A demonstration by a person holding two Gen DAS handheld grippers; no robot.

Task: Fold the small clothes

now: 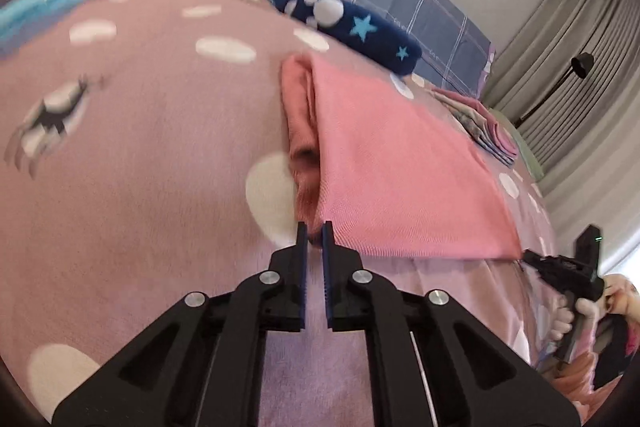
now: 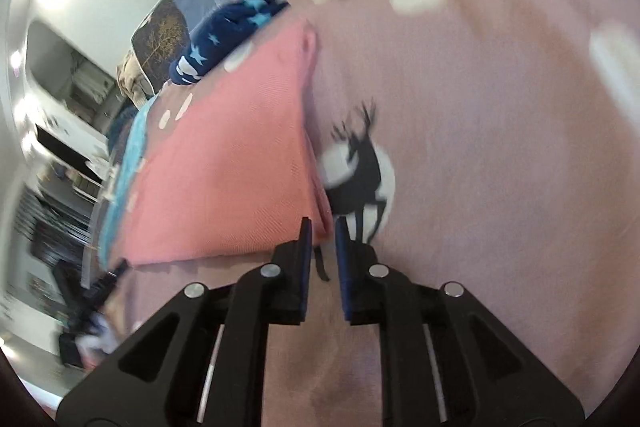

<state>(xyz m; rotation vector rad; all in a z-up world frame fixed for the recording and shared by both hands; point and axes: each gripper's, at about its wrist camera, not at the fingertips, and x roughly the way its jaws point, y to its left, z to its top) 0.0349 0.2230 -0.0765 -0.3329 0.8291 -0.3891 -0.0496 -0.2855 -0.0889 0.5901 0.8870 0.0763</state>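
Your left gripper [image 1: 315, 231] pinches the near corner of the folded pink garment [image 1: 392, 163], which lies on the spotted bedspread [image 1: 140, 155]. Your right gripper [image 2: 322, 229] pinches the garment's other near corner. Uneven lifting could let the stacked layers slide apart beside the deer print [image 2: 362, 171].

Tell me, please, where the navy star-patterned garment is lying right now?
The navy star garment lies on the pink bedspread, just beyond the folded pink cloth.

Left gripper [image 1: 315, 233] fingers nearly closed, right gripper [image 2: 324, 231] fingers narrowly apart
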